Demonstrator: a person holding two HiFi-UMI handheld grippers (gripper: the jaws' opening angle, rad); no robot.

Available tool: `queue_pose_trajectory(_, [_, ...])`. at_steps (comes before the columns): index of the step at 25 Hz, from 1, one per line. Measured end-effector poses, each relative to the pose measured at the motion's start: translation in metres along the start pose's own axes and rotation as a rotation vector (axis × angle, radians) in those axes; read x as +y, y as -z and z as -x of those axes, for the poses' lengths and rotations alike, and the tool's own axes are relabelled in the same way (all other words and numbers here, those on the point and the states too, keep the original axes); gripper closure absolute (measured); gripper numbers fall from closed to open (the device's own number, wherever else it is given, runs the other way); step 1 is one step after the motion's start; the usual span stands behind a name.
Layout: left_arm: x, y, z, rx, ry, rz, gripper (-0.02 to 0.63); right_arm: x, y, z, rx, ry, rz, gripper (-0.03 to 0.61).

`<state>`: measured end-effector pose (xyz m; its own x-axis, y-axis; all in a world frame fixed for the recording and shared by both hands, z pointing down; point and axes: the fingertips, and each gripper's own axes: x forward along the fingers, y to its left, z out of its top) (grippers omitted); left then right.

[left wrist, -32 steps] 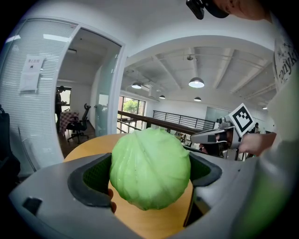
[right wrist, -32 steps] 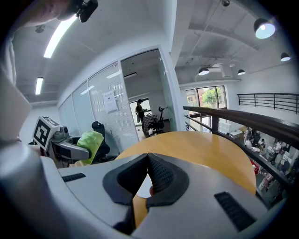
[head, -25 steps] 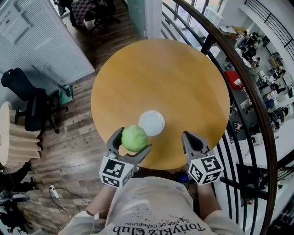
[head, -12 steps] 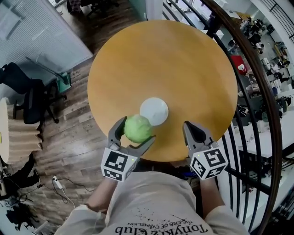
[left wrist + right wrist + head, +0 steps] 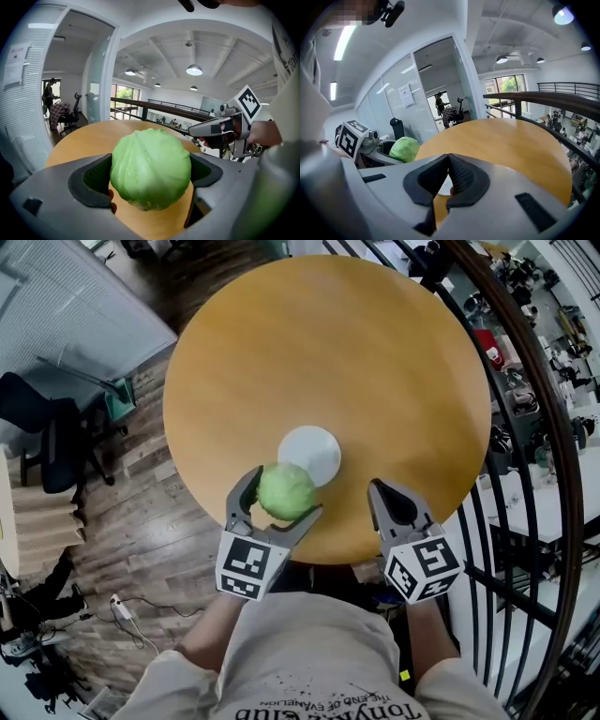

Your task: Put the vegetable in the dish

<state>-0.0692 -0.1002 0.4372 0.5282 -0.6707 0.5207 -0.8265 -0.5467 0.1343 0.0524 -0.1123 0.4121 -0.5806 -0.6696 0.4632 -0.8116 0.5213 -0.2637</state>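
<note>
A round green cabbage (image 5: 285, 491) is clamped between the jaws of my left gripper (image 5: 275, 497), held above the near part of the round wooden table (image 5: 375, 362). It fills the left gripper view as a pale green ball (image 5: 151, 169). A small white dish (image 5: 312, 453) lies on the table just beyond and right of the cabbage, its near edge covered by it. My right gripper (image 5: 387, 505) hovers over the table's near edge, jaws shut with nothing between them. In the right gripper view the cabbage (image 5: 404, 149) shows at left and a sliver of the dish (image 5: 444, 185) behind the jaws.
A black railing (image 5: 525, 381) curves close along the table's right side. A dark office chair (image 5: 42, 442) stands on the wood floor at left. A glass partition wall (image 5: 66, 296) is at the upper left.
The left gripper has carried the cabbage forward, so it now overlaps the dish's near edge. The head camera has moved closer over the table. The right gripper stays shut.
</note>
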Motion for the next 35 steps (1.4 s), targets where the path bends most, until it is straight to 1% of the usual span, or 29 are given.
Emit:
queue_pose_trajectory(8, [0.002,0.018,-0.016,0.052,0.025,-0.018,0.126,-0.006,0.011,-0.008,0.012,0.015,-0.025,0.557])
queue_pose_trajectory(15, [0.012,0.028,-0.032,0.081,0.027,-0.018,0.126,-0.01,0.018,-0.017,0.019,0.018,-0.048,0.557])
queue_pose_trajectory(20, [0.015,0.039,-0.045,0.109,0.023,-0.044,0.126,-0.016,0.029,-0.022,0.03,0.023,-0.057,0.557])
queue_pose_trajectory(23, [0.014,0.044,-0.052,0.123,0.025,-0.046,0.126,-0.019,0.034,-0.023,0.034,0.023,-0.062,0.557])
queue_pose_trajectory(28, [0.018,0.048,-0.064,0.136,0.028,-0.055,0.126,-0.02,0.04,-0.027,0.041,0.019,-0.072,0.556])
queue_pose_trajectory(35, [0.021,0.052,-0.082,0.168,0.022,-0.09,0.126,-0.025,0.048,-0.027,0.052,0.018,-0.087,0.556])
